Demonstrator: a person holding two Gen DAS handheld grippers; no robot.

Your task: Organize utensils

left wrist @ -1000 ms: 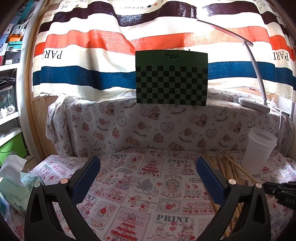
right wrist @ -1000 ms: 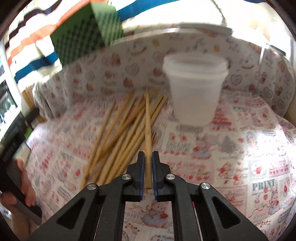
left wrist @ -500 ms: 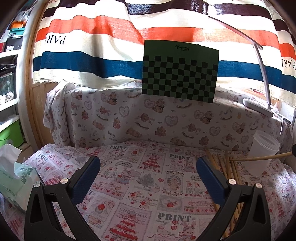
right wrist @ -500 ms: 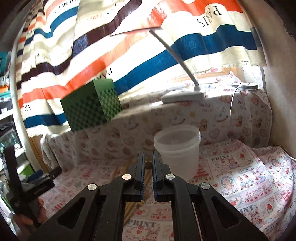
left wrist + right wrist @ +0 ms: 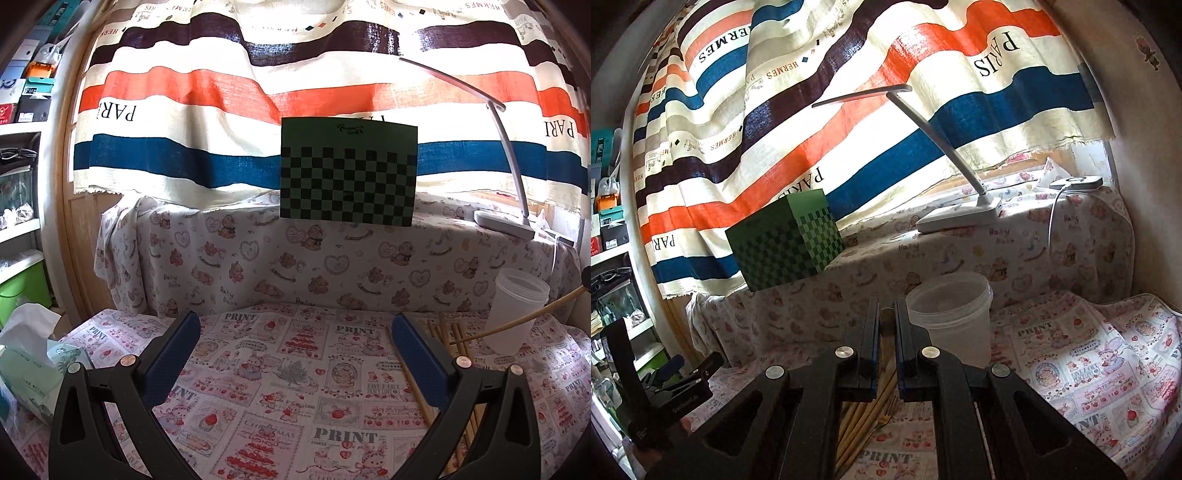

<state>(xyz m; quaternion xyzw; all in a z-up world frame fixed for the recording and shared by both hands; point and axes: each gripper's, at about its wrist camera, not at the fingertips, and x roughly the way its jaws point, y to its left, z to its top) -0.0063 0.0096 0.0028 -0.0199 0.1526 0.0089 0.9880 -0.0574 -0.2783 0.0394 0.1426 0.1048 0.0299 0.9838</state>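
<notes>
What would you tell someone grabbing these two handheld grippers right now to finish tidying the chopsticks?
Right gripper: shut on one chopstick, lifted off the table, beside the plastic cup.
Left gripper: open, holding nothing, above the tablecloth.
Other chopsticks lie loose on the cloth by the cup.
Done: nothing visible inside the cup.
Left: drop this chopstick in, then probably the rest.

Black gripper (image 5: 295, 343), blue pads (image 5: 417, 358), silver screws
</notes>
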